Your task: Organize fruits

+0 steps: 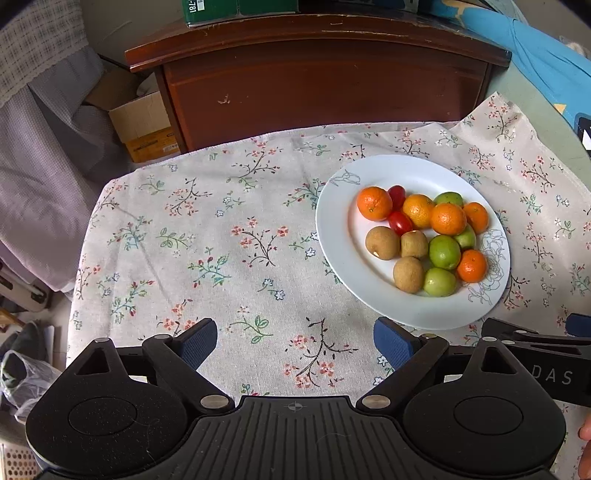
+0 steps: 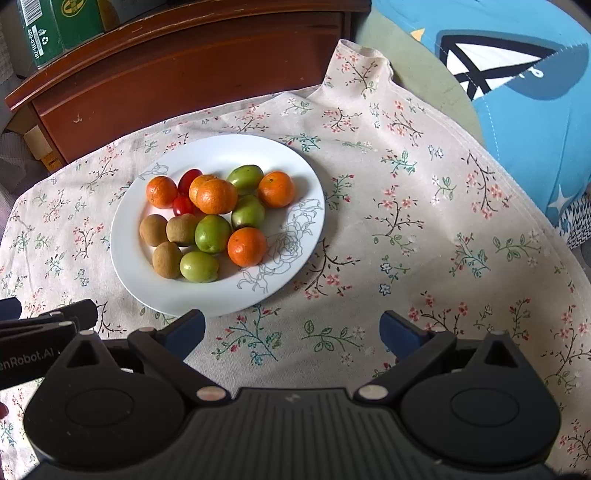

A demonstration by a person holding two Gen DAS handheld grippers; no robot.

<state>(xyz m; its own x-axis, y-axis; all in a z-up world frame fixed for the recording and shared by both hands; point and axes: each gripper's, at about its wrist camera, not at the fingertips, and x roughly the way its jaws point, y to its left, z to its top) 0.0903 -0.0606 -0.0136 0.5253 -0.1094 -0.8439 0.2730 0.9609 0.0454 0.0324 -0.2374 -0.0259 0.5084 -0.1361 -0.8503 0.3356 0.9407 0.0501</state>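
Note:
A white plate (image 1: 340, 236) (image 2: 129, 254) with a line-drawn flower sits on the floral cloth. It holds several oranges (image 1: 373, 203) (image 2: 217, 196), several green fruits (image 1: 444, 252) (image 2: 212, 233), three brown kiwis (image 1: 382, 242) (image 2: 167, 259) and two red cherry tomatoes (image 1: 400, 222) (image 2: 183, 205), all mixed. My left gripper (image 1: 295, 341) is open and empty, near and left of the plate. My right gripper (image 2: 291, 334) is open and empty, near and right of the plate.
The floral tablecloth (image 1: 229, 236) (image 2: 424, 206) covers the table. A dark wooden cabinet (image 1: 317, 85) (image 2: 177, 70) stands behind, with a green box (image 2: 55, 26) on top. A cardboard box (image 1: 144, 125) lies at the left. Blue fabric (image 2: 524, 85) lies at the right.

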